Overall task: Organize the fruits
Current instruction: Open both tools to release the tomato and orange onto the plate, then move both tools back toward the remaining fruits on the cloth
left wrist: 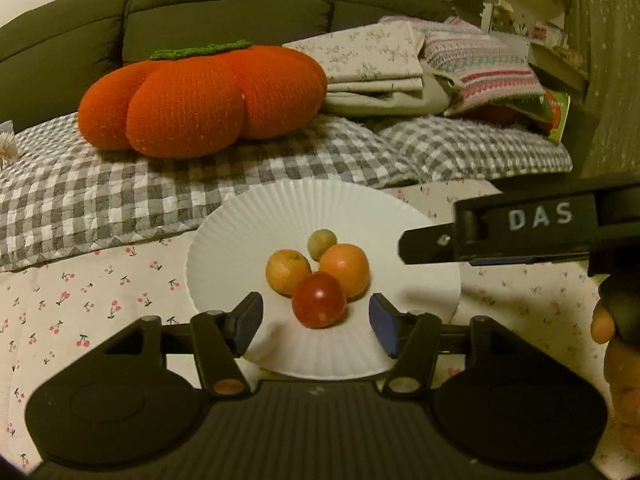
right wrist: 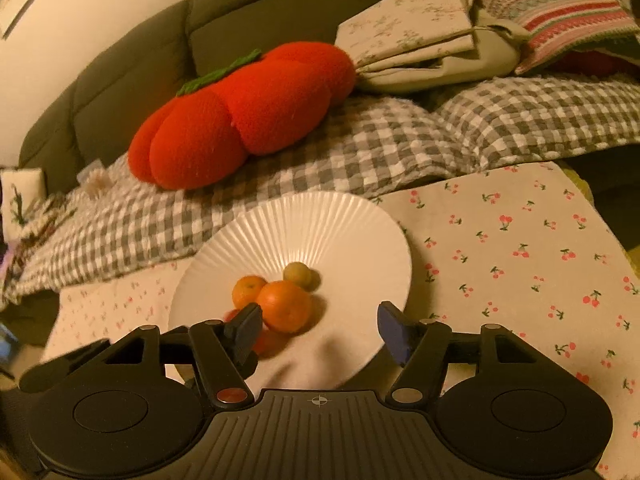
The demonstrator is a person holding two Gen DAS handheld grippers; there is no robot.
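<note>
A white ribbed plate (left wrist: pixel 224 248) lies on a cherry-print cloth and carries a red fruit (left wrist: pixel 319 300), a large orange (left wrist: pixel 345 270), a smaller orange (left wrist: pixel 288 272) and a small green fruit (left wrist: pixel 321 243), all bunched together. My left gripper (left wrist: pixel 316 316) is open, with the red fruit between its fingers and gaps on both sides. My right gripper (right wrist: pixel 319 320) is open over the plate (right wrist: pixel 352 240). Its left finger stands just beside the large orange (right wrist: pixel 285 306) and partly hides the red fruit (right wrist: pixel 269 343). One right-gripper finger (left wrist: pixel 424 245) reaches in over the plate's right rim.
Behind the plate a grey checked blanket (left wrist: pixel 120 200) covers a dark sofa. On it sit an orange pumpkin-shaped cushion (left wrist: pixel 200 100) and folded linens (left wrist: pixel 376 68). The cherry-print cloth (right wrist: pixel 520 264) spreads to the right. A hand (left wrist: pixel 602 322) shows at the right edge.
</note>
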